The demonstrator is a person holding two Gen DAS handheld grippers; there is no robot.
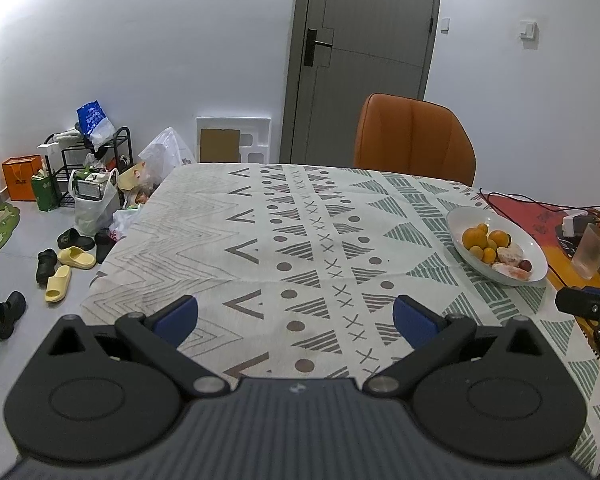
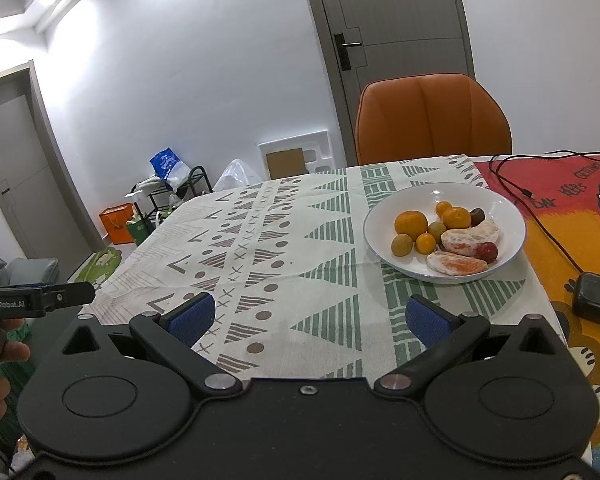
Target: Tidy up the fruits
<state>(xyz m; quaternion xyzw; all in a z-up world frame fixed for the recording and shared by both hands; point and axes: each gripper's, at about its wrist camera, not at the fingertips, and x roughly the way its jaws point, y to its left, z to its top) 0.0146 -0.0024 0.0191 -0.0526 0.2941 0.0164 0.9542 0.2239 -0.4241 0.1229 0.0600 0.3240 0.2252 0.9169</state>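
In the left wrist view, your left gripper [image 1: 295, 318] hangs over the cloth [image 1: 260, 240] with its jaws spread wide and nothing between them; only patterned fabric shows in the gap. The bowl [image 1: 460, 220] sits well ahead and to the right of the jaws, apart from both pads, holding oranges [image 1: 471, 237], peeled segments [image 1: 510, 256] and a dark red fruit [image 1: 525, 266] at its near end. A cup [image 1: 592, 252] stands further right of the bowl, and the tip of your other gripper pokes in at the right edge. The chair [image 1: 414, 138] is beyond the table's far edge, ahead of the right jaw. In the right wrist view, your right gripper [image 2: 307, 318] is also wide open and empty above the cloth [image 2: 300, 240]. The bowl [image 2: 500, 200] lies just ahead of the right jaw, not touching it. In it you can see the oranges [image 2: 411, 224], some smaller yellow-green fruits [image 2: 402, 245], the segments [image 2: 456, 263], the red fruit [image 2: 489, 251] and a dark one [image 2: 477, 216], perhaps a plum, though it is too small to be sure. A cable [image 2: 540, 220] trails right of the bowl, and a black box [image 2: 598, 298] sits right of the right jaw. Your left gripper [image 2: 74, 292] shows at the left edge, level with the left jaw.
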